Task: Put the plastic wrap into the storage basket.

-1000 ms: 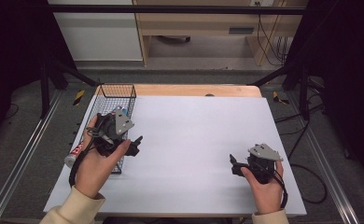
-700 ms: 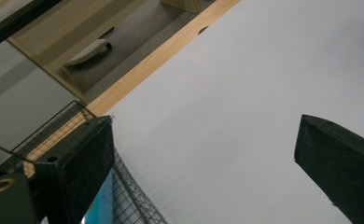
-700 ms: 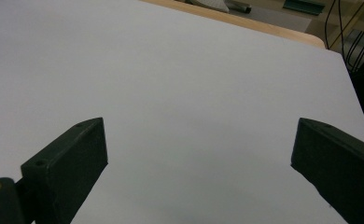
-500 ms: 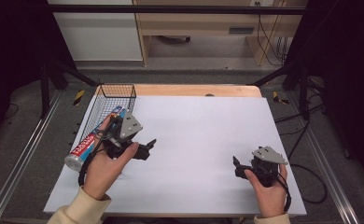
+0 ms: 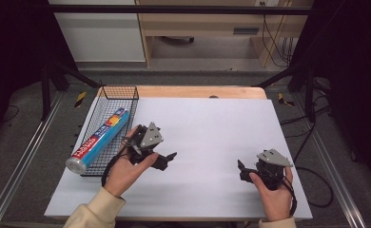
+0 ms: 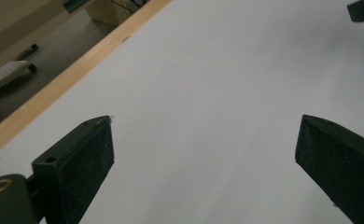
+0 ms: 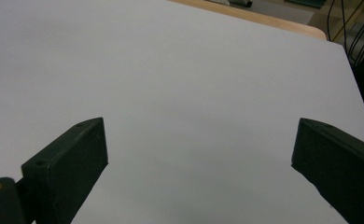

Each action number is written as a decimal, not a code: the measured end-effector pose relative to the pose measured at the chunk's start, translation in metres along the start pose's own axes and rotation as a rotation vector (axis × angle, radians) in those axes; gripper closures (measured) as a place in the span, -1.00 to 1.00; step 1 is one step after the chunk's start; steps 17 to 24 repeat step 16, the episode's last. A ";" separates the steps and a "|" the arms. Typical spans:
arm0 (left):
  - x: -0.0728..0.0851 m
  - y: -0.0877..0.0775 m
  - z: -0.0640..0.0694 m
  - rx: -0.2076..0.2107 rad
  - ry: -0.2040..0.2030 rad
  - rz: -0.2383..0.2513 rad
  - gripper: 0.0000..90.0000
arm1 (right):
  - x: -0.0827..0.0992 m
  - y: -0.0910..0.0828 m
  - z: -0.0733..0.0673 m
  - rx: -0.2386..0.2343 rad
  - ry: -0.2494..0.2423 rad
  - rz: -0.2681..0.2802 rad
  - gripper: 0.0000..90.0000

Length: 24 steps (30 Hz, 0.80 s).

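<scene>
1. Moving right since a moment ago, the left gripper (image 5: 167, 159) now hovers over the white table (image 5: 212, 128), jaws apart, empty.
2. Right gripper (image 5: 243, 170) likewise gapes.
3. Foil roll (image 5: 98, 139) lies in the wire basket (image 5: 126, 90).

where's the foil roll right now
In the high view, the foil roll lies in the wire basket at the table's left edge, just left of the left tongs.

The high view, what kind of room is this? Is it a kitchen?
Probably not a kitchen: it looks like a lab or workshop set up for recording. A person holds a left gripper and a right gripper over a plain white table, with a black metal frame overhead and cables behind.
</scene>
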<state>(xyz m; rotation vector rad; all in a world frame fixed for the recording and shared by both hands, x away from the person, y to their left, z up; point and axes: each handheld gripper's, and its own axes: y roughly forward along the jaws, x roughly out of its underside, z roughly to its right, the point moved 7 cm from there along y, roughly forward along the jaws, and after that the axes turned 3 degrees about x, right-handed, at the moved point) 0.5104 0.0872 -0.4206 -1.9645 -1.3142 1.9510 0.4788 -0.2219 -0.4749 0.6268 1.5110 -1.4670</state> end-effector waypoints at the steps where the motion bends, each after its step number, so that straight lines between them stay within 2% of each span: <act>1: 0.004 0.005 0.002 0.009 0.000 0.000 -0.90 | 0.001 0.000 0.000 -0.001 0.002 -0.004 -0.90; 4: 0.016 0.016 0.009 0.053 -0.008 0.001 -0.90 | 0.003 0.002 0.003 -0.003 0.012 -0.017 -0.90; 6: 0.025 0.022 0.014 0.063 -0.005 -0.002 -0.90 | 0.005 0.004 0.005 -0.003 0.024 -0.029 -0.89; 8: 0.035 0.026 0.016 0.079 -0.014 0.015 -0.90 | 0.008 0.005 0.008 -0.001 0.036 -0.045 -0.88; 11: 0.048 0.024 0.016 0.064 -0.041 0.071 -0.89 | 0.014 0.010 0.014 -0.004 0.053 -0.063 -0.87; 14: 0.055 0.018 0.014 0.056 -0.039 0.068 -0.90 | 0.019 0.015 0.021 0.012 0.053 -0.063 -0.86; 16: 0.057 0.012 0.015 0.043 -0.071 0.107 -0.90 | 0.023 0.019 0.025 0.027 0.049 -0.065 -0.86; 24: 0.057 0.012 0.015 0.043 -0.071 0.107 -0.90 | 0.023 0.019 0.025 0.027 0.049 -0.065 -0.86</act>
